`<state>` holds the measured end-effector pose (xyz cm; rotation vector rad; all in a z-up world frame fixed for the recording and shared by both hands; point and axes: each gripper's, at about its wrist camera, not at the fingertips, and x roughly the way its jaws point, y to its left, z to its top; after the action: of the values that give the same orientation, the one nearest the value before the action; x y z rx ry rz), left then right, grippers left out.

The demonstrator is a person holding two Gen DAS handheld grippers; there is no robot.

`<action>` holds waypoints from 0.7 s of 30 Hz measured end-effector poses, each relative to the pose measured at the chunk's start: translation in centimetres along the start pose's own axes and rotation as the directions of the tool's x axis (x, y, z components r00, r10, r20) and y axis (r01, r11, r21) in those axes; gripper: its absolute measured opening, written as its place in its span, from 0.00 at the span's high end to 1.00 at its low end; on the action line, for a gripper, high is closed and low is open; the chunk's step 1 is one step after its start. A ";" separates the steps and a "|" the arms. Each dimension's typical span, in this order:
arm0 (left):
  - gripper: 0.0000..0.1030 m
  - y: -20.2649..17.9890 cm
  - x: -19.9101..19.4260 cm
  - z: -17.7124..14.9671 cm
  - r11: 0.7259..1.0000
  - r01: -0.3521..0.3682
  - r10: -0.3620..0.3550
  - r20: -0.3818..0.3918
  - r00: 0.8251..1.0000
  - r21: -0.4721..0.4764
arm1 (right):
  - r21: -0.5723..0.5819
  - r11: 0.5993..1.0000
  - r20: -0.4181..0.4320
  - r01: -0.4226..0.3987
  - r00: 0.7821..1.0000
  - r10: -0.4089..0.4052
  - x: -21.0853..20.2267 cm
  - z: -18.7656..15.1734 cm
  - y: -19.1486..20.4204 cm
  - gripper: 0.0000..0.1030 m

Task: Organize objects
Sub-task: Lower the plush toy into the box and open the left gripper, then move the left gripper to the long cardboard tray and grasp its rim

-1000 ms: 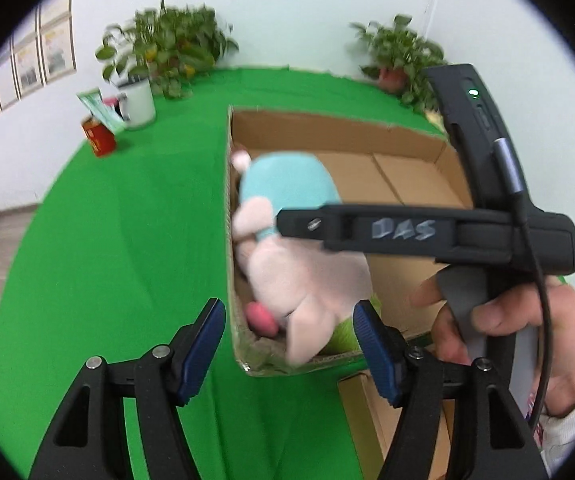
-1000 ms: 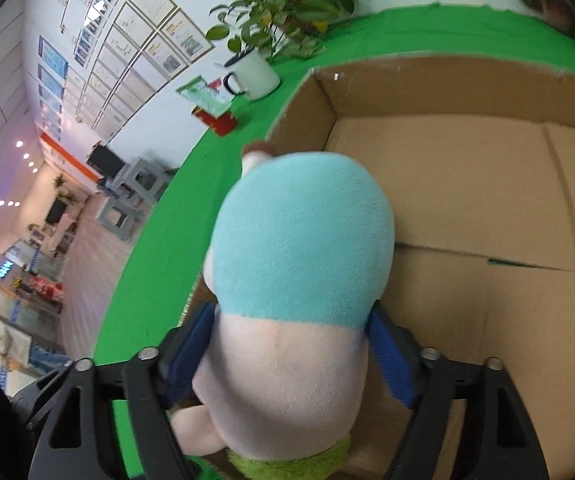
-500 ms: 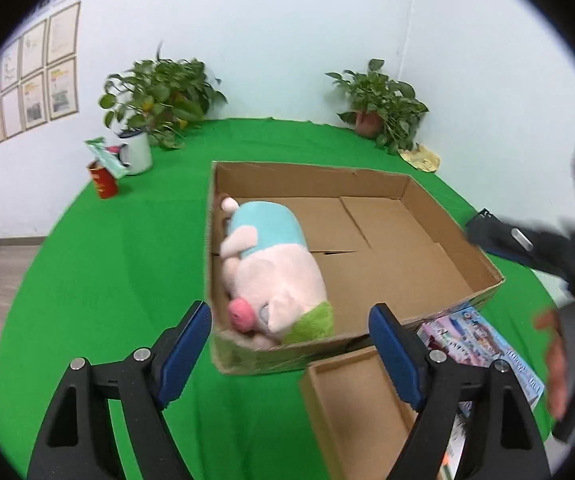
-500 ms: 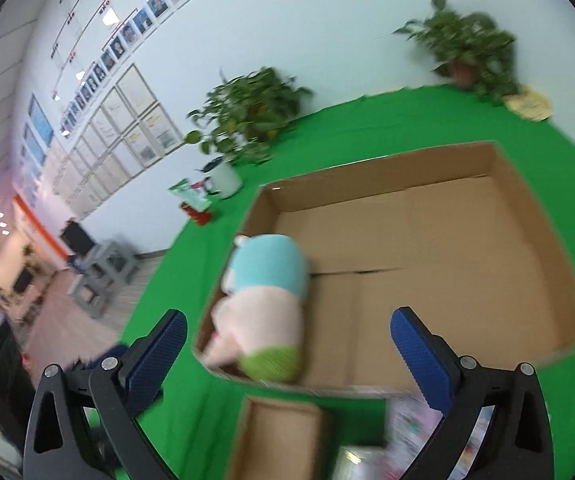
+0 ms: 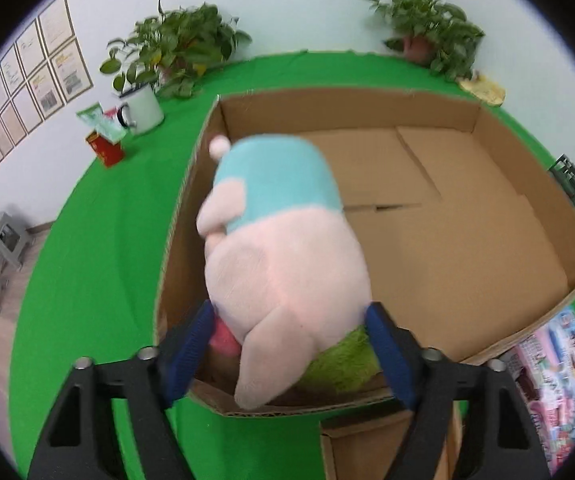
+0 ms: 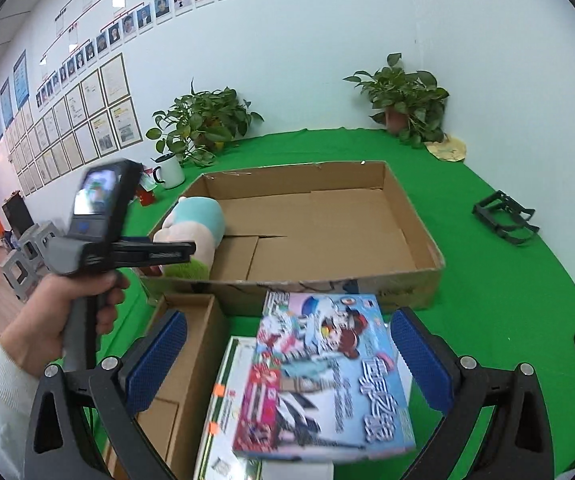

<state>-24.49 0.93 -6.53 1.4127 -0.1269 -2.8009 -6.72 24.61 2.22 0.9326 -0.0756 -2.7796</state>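
Pink plush with a teal back, the toy pig (image 5: 283, 276) lies in the near-left corner of the big cardboard box (image 5: 527, 184), head toward me, its green tuft against the front wall. My left gripper (image 5: 291, 350) straddles its head: blue pads to either side. Its jaws have just been closing; whether the pads press the plush, I cannot tell. Box floor otherwise bare cardboard, flaps showing. My right gripper (image 6: 287, 364) hangs wide open above a colourful picture box (image 6: 327, 376), nothing touching its pads. That box lies on a green-edged white one (image 6: 223, 412), beside a small open carton (image 6: 183, 344). Green cloth (image 6: 499, 292) underneath everything. White mug (image 5: 143, 110) and potted plants (image 6: 203, 124) at the far edge.
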 end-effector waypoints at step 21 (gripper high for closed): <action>0.38 2.0 -5.7 -1.6 0.999 0.028 -0.024 0.116 0.993 -0.033 | -0.036 0.999 -0.009 -0.029 1.000 0.029 -0.2 -1.5 0.5 0.00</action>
<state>-19.91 -0.94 -2.71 1.2538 -0.0608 -2.8911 -5.59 24.17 1.15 0.9272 -0.0370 -2.7411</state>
